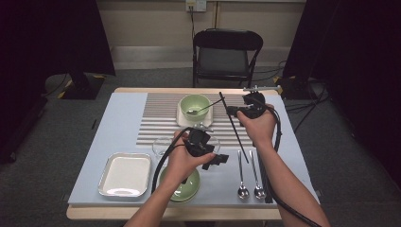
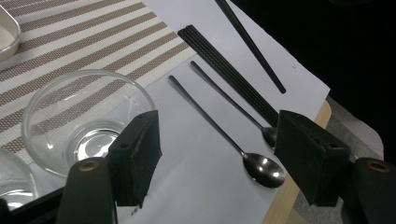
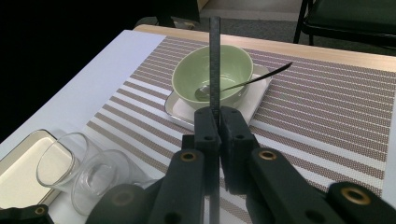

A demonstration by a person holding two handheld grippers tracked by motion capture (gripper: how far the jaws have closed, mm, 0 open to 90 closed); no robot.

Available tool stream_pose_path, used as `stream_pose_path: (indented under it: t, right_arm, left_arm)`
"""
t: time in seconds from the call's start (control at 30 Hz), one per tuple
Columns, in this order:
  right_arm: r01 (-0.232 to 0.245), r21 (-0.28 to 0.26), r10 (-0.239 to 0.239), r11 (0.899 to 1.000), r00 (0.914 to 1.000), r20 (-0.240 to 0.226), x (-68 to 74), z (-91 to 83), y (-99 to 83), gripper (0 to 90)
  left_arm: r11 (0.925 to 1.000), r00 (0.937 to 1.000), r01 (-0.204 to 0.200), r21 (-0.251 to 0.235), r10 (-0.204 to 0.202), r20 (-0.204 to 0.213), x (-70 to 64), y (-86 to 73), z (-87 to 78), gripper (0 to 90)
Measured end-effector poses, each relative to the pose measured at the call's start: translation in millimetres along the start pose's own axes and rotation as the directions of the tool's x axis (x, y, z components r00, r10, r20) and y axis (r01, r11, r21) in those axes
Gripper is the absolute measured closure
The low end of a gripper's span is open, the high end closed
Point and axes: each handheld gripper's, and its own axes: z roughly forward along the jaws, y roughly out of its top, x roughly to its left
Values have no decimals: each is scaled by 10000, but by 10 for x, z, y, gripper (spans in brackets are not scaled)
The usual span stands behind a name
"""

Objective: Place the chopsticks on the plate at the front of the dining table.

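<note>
My right gripper is shut on a thin black chopstick, held above the striped placemat. Straight beyond it is a green bowl on a white square plate, with a metal spoon leaning inside. My left gripper hovers open over the pale mat, nothing between its jaws. Below it lie two metal spoons and a bundle of black chopsticks. A glass bowl sits beside the left jaw.
Two glass bowls stand at the placemat's near edge. A metal tray lies front left, and a green plate sits under the left hand. A black folding chair stands behind the table.
</note>
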Motion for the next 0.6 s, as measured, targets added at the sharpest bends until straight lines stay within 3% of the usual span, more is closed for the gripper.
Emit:
stream_pose_path:
  t: [0.33, 0.6]
  right_arm:
    - [-203, -86, 203, 9998, 9998, -56, 45, 35, 12, 867]
    - [-247, -103, 246, 9996, 9996, -100, 108, 87, 22, 867]
  left_arm:
    - [9999, 9999, 113, -57, -114, -60, 2, 10, 52, 340]
    - [9991, 9992, 359, -243, -354, 188, -9, 18, 79, 354]
